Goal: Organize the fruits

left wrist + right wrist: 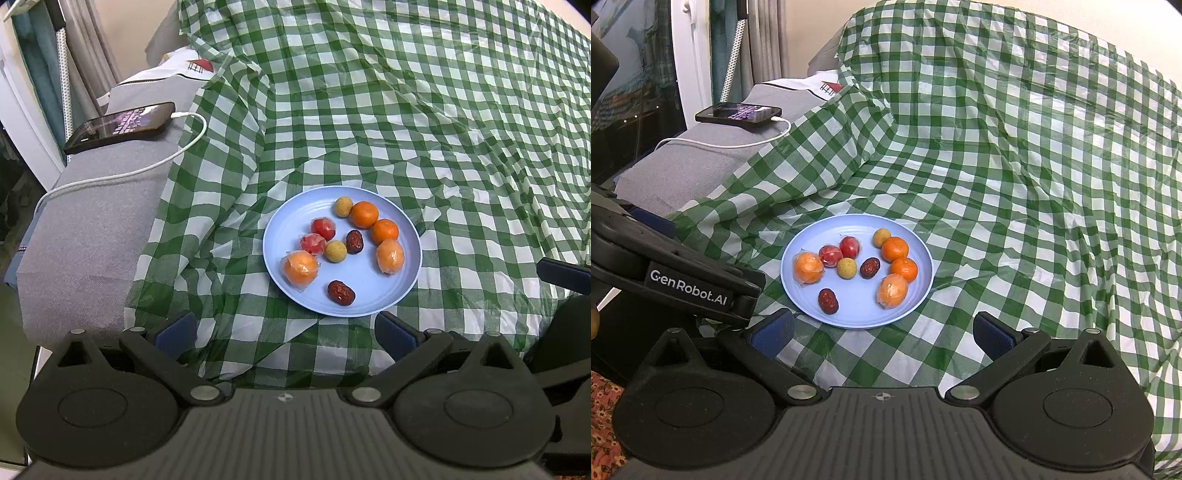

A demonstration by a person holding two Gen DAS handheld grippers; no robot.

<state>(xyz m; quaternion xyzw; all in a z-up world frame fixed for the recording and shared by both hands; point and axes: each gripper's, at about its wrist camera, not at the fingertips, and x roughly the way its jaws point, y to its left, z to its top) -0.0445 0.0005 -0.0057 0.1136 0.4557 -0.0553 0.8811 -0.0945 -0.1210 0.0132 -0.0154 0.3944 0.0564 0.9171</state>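
Note:
A light blue plate point(388, 295) lies on the green checked cloth and shows in the right wrist view too point(857, 317). On it are several fruits: two bare oranges point(364, 214), two plastic-wrapped oranges point(300, 267), two wrapped red fruits point(323, 229), two yellow-green round fruits point(335, 251) and two dark red dates point(341, 292). My left gripper point(286, 334) is open and empty, just short of the plate's near rim. My right gripper point(882, 332) is open and empty, also just short of the rim. The left gripper's body point(683, 280) shows left of the plate.
The green and white checked cloth point(443, 129) covers a soft, wrinkled surface rising at the back. To the left a grey cover point(92, 229) carries a black phone point(122, 125) with a white charging cable point(129, 171). Curtains and a window stand far left.

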